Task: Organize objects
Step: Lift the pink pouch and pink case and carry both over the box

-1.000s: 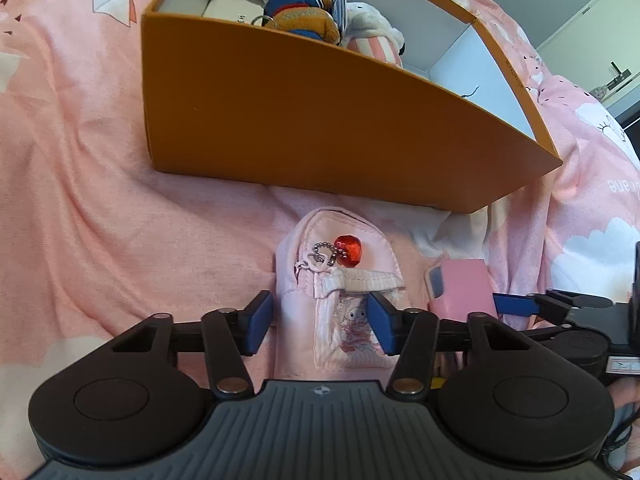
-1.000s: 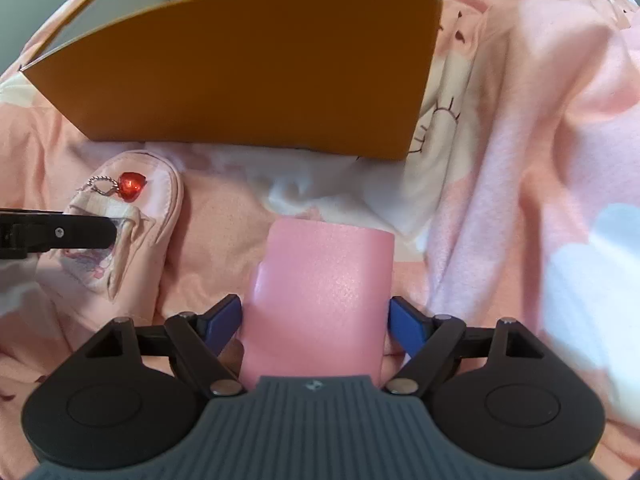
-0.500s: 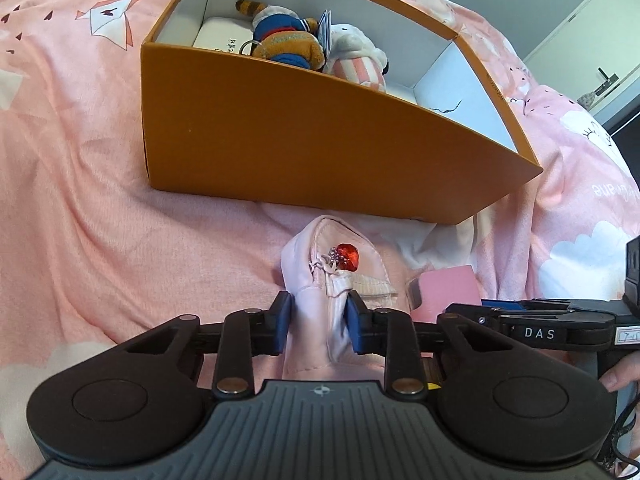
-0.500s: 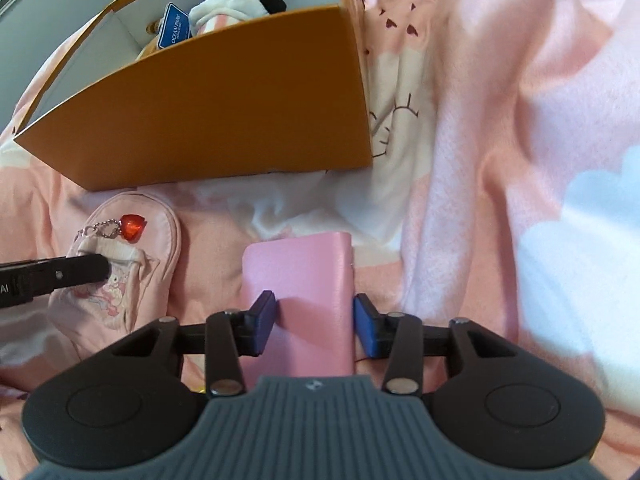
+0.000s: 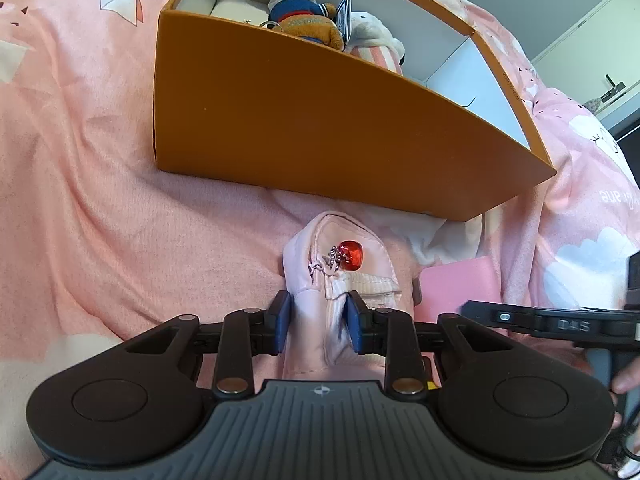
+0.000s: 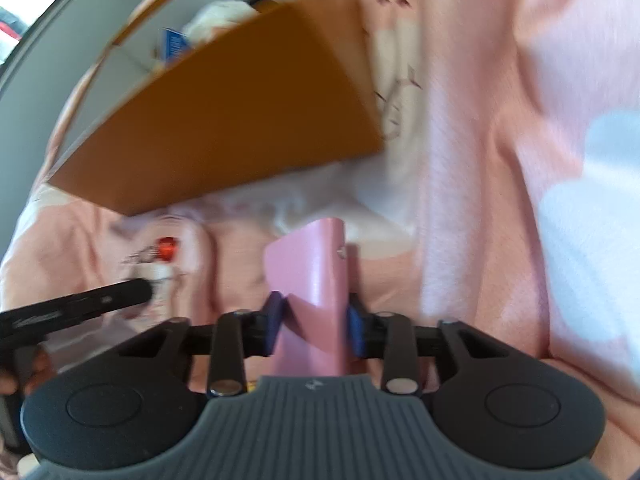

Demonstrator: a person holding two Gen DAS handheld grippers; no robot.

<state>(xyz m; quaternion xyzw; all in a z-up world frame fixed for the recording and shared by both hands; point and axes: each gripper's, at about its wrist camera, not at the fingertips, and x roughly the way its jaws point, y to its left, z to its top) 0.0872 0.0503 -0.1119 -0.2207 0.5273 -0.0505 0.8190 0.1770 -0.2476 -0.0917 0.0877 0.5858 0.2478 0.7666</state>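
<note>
A pale pink pouch [image 5: 340, 280] with a red bead charm [image 5: 351, 255] lies on the bedspread in front of an orange box [image 5: 320, 120]. My left gripper [image 5: 318, 322] is shut on the pouch's near end and bunches the fabric. To its right, a flat pink case [image 6: 316, 272] stands tilted on edge between the blue pads of my right gripper [image 6: 315, 320]. Those jaws are closing and the pads press on the case. The right wrist view is blurred. The pouch [image 6: 160, 256] shows there at the left, and the case [image 5: 460, 280] shows in the left wrist view.
The orange box [image 6: 224, 140] has white inner walls and holds a striped plush toy [image 5: 304, 20], a white plush [image 5: 372, 36] and a small white box [image 5: 236, 10]. A pink printed bedspread [image 5: 80, 180] with folds lies under everything. A hand [image 5: 628, 380] holds the right tool.
My left jaws closed on the pouch and squeezed it narrow. My right jaws closed in on the pink case while the hand rolled, tipping the case up on edge.
</note>
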